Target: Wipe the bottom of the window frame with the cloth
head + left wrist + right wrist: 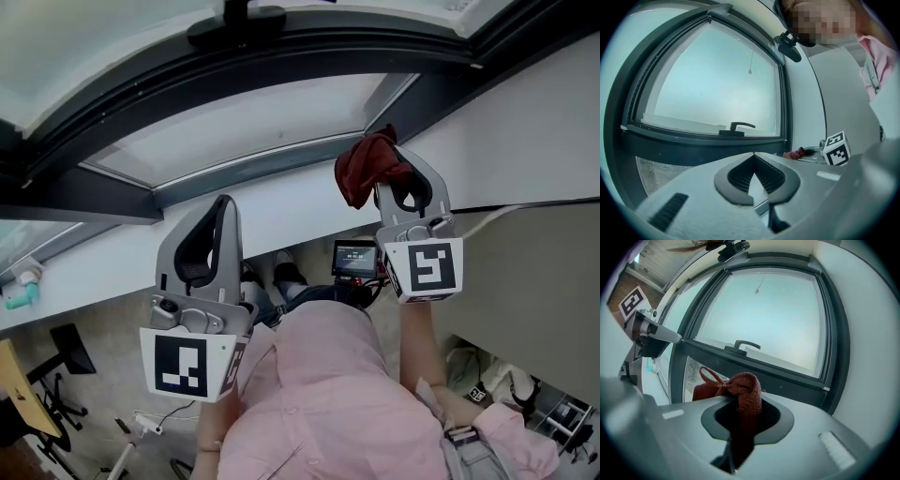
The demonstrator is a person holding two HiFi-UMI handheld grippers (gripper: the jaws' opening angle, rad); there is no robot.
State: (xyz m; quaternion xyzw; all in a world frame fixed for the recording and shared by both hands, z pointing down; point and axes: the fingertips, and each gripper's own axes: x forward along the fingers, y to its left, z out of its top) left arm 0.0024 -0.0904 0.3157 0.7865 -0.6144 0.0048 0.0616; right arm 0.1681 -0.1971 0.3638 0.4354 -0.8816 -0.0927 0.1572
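Left gripper (222, 208): jaws pressed together at the tips, nothing between them (it overlaps the white sill (112, 267) in the head view). Right gripper (394, 155): jaws pinching a dark red cloth (364, 171), bunched above the tips. The cloth sits near the window frame's dark bottom rail (253, 167); whether they touch cannot be told. Beyond is the window handle (746, 344).

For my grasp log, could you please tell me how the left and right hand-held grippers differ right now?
The right hand-held gripper is shut on the red cloth; the left hand-held gripper is shut on nothing. The right is held higher, nearer the window frame; the left sits lower. Both point toward the window.
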